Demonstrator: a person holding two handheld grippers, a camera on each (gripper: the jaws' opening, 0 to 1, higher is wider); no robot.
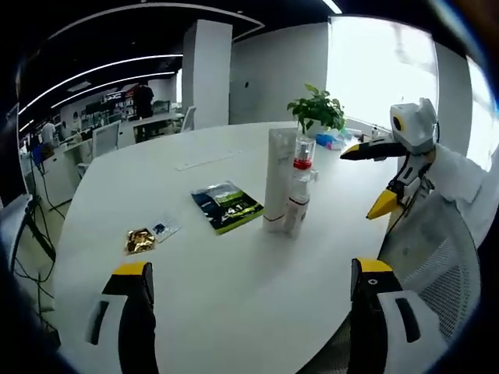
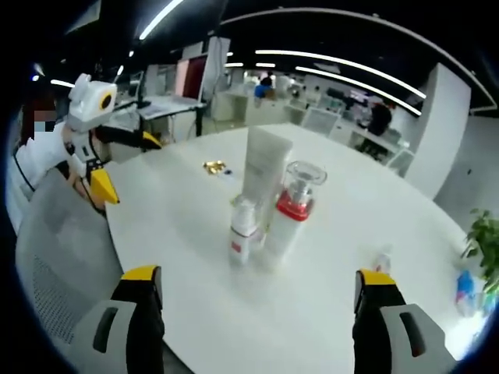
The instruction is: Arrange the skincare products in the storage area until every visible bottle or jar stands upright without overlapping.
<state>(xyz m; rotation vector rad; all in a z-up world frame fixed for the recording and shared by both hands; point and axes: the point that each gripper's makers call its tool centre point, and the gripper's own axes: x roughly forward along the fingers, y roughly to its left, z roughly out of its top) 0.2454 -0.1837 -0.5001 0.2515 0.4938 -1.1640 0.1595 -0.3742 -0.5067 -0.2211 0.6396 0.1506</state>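
Bottles stand bunched near the middle of a big white table (image 1: 234, 312), all three upright and pressed close together. In the left gripper view the tall white tube (image 1: 278, 179) is on the left of the bunch, the clear bottle with the red collar (image 1: 302, 167) is just beside it on the right, and the small white pump bottle (image 1: 296, 210) sits in front, touching or nearly touching both. In the right gripper view the same tube (image 2: 263, 175) rises behind, the red-collared bottle (image 2: 292, 210) is to its right, and the small pump bottle (image 2: 243, 230) is in front at the left.

The left gripper (image 1: 253, 280) hangs low over the near edge of the table with its jaws spread wide and nothing between them, well short of the bottles. The right gripper (image 2: 257, 284) is likewise released, jaws far apart, bare table between them and the bottles ahead.

Each gripper shows in the other's view, held off the table's edge beside a grey mesh chair (image 1: 437, 265).

A dark green packet (image 1: 228, 206) lies flat to the left of the bottles, and farther left a small gold wrapper (image 1: 140, 239) sits beside a little clear sachet (image 1: 165, 229). A potted plant (image 1: 316, 113) stands at the far edge of the table.
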